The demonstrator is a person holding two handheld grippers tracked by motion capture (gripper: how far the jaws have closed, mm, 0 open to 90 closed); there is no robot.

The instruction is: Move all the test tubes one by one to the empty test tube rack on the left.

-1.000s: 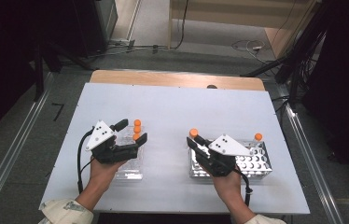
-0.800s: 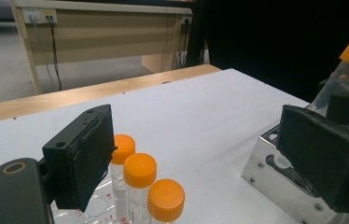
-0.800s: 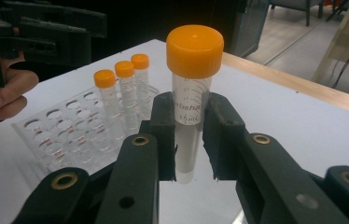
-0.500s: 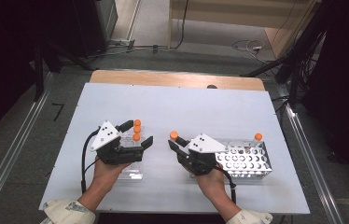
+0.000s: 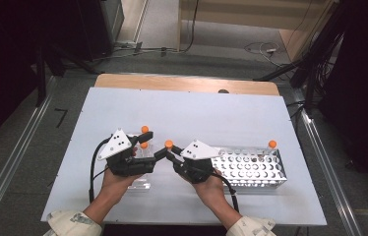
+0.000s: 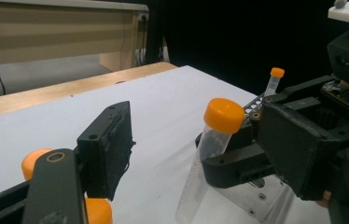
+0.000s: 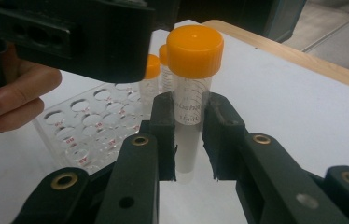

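Tube: a clear tube (image 7: 189,116) with an orange cap, held upright above the white surface (image 5: 211,118), between the two racks, at about 6 o'clock of the surface in the high view.
Right gripper: the right gripper (image 5: 166,152) has its fingers (image 7: 163,135) closed narrow on the tube's body just below the cap.
Left gripper: the left gripper (image 5: 145,139) sits just beside the tube at its 9 o'clock; fingers (image 6: 109,144) spread wide, holding nothing.
Clear rack: the clear rack (image 7: 84,135) lies under the left gripper and carries two orange-capped tubes (image 5: 144,130).
Metal rack: the metal rack (image 5: 251,164) lies at the tube's 3 o'clock, with one capped tube (image 5: 272,144) standing at its far corner.
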